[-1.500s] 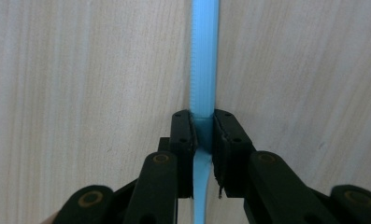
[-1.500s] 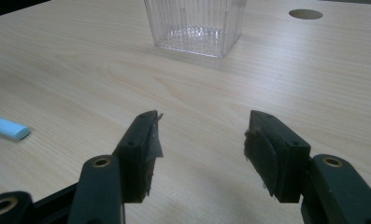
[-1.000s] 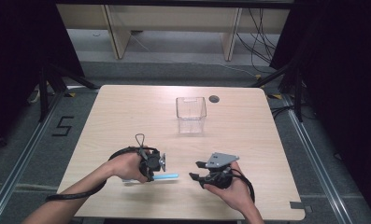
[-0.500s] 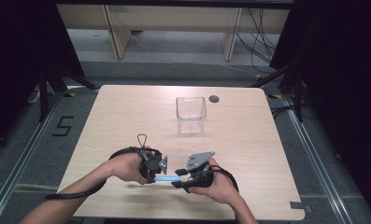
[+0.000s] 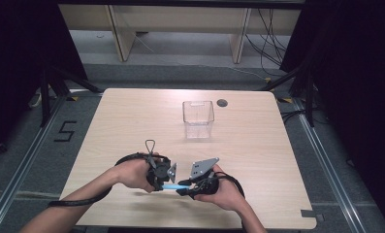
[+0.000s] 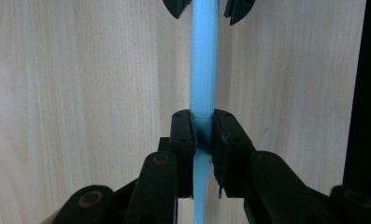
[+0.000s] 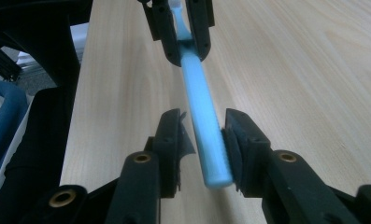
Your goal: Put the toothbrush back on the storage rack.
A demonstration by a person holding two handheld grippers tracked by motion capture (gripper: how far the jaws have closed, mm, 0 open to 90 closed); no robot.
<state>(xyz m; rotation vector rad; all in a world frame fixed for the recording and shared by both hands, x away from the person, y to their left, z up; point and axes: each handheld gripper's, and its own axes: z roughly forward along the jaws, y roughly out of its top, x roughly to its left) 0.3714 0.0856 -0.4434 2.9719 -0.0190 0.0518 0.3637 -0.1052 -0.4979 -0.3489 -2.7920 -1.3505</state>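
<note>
While the left gripper (image 6: 203, 135) is clamped on 1 end of the blue toothbrush (image 6: 203, 65), the right gripper (image 7: 203, 140) has just been closing around the other end; 1 pad touches it, the other stands apart. Its long axis runs straight between the 2 grippers, above the table (image 5: 258, 160), well apart from the clear box (image 5: 198, 119).

floor: grey (image 5: 44, 160) | table: light wood (image 5: 132, 116) | shelving: behind (image 5: 180, 19) | sides: dark

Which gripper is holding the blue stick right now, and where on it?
Left gripper clamps the blue stick partway along its length. Right gripper brackets its free end, gap on one side.
</note>
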